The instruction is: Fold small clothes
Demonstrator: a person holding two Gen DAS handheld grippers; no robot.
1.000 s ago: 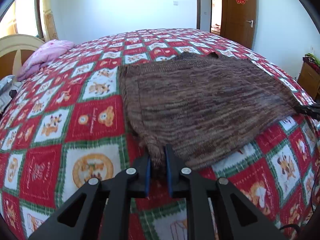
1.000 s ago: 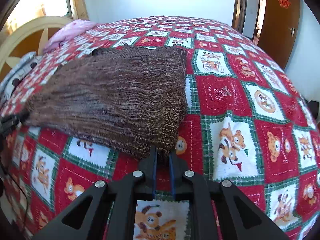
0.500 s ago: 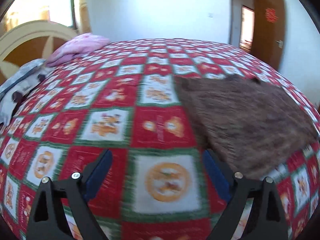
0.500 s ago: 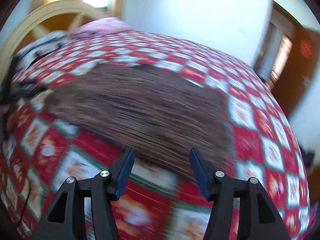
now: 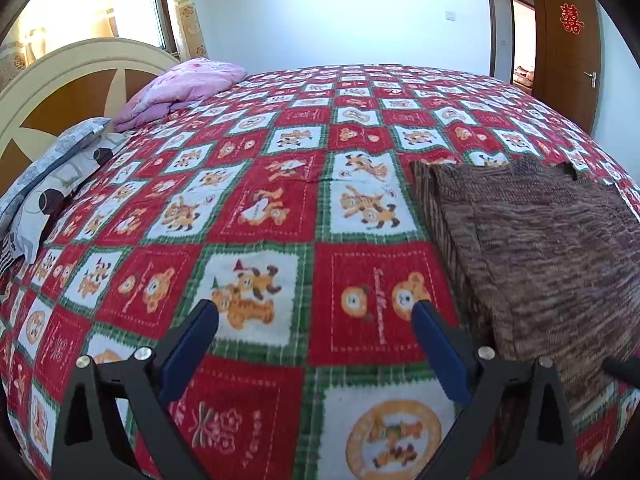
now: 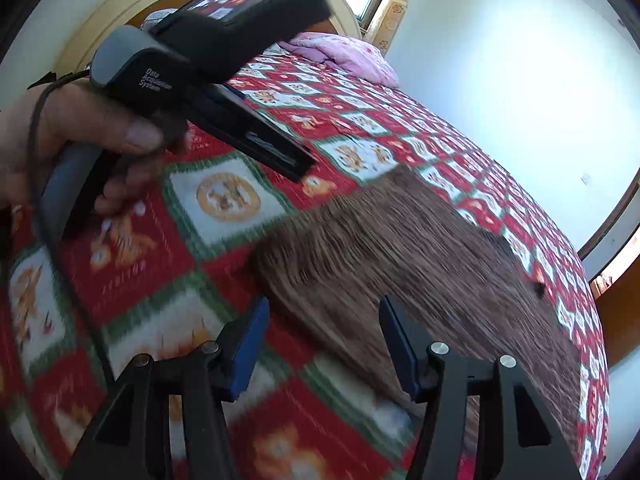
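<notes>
Brown knit sweater [image 5: 552,264] lies flat on the red, white and green checked blanket [image 5: 256,216] of the bed, already doubled over, with a layered edge showing along its near left side in the left wrist view. From the left gripper [image 5: 316,316] the sweater lies off to the right: its jaws have just been opening, stand wide with nothing between them, and look down on bare blanket, the right finger just beside the sweater's left edge. The right gripper [image 6: 324,324] is the nearer one; its jaws, which also have just been opening, stand about half apart and free, with the sweater's [image 6: 420,264] near corner showing between and beyond them, though blur hides whether the pads touch the knit. In that same view the person's left hand [image 6: 80,140] grips the other tool, hovering over the blanket to the left of the sweater. The sweater's long side appears to run across the bed from one gripper towards the other, so a further fold would likely bring one short end over the other. Open blanket stretches to the left and towards the pink bedding [image 5: 184,88] and headboard [image 5: 80,76]; the near edge of the bed lies just below both grippers.
</notes>
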